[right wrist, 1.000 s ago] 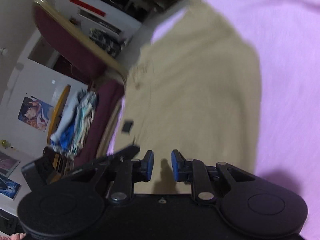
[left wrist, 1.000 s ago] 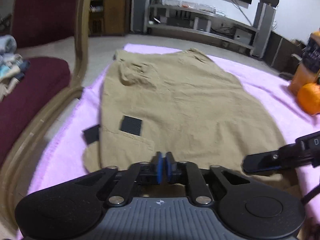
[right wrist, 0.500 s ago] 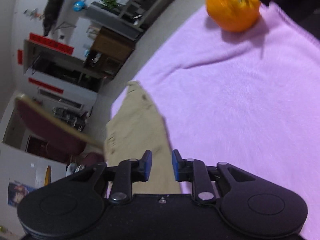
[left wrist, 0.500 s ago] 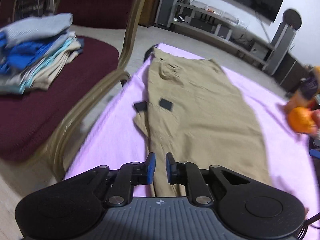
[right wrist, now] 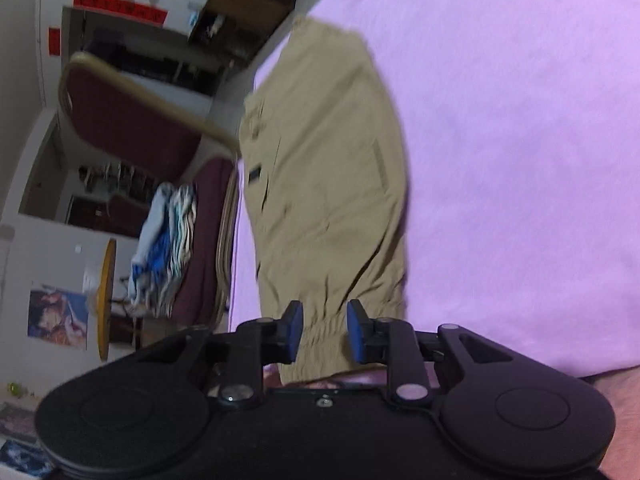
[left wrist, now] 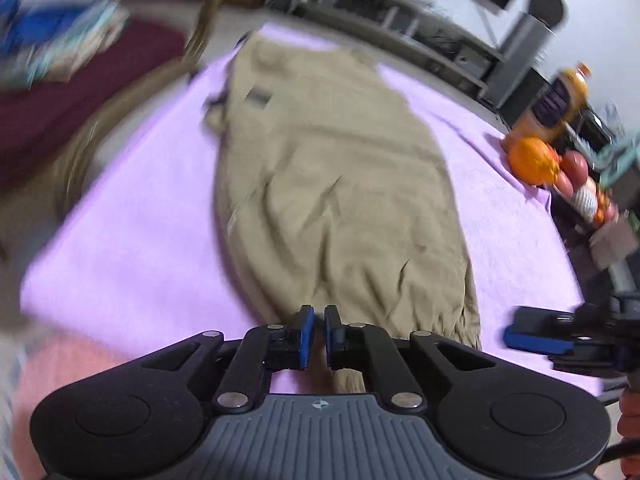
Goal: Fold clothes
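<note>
because the khaki trousers [left wrist: 340,184] lie lengthwise, folded narrow, down the frame's middle on the purple blanket [left wrist: 132,240], both tools sit at their near cuff, probably to grip it: left tool [left wrist: 316,330] nearly clenched, empty; right tool [right wrist: 323,330] released, straddling the cuff.
</note>
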Tool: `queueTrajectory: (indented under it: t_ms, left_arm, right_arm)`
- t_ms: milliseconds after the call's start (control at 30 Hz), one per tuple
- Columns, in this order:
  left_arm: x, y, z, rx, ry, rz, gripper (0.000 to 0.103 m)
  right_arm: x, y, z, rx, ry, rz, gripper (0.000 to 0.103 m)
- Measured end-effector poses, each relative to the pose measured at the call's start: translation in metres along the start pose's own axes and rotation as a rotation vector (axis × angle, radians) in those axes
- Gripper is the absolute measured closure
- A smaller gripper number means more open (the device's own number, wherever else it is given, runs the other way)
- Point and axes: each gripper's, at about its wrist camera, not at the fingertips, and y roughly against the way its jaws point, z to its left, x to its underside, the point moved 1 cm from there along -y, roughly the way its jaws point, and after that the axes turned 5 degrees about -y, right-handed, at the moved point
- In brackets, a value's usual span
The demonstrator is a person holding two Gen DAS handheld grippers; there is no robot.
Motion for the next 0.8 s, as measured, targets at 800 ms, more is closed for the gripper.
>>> queueTrajectory:
  t_ms: [800]
  left_arm:
    - [0.016, -0.008, 0.053, 0.224, 0.403, 0.132, 0.058]
  right_arm:
    - [0.004, 0.023, -0.033, -0.023, -0.111, -0.059, 0.064]
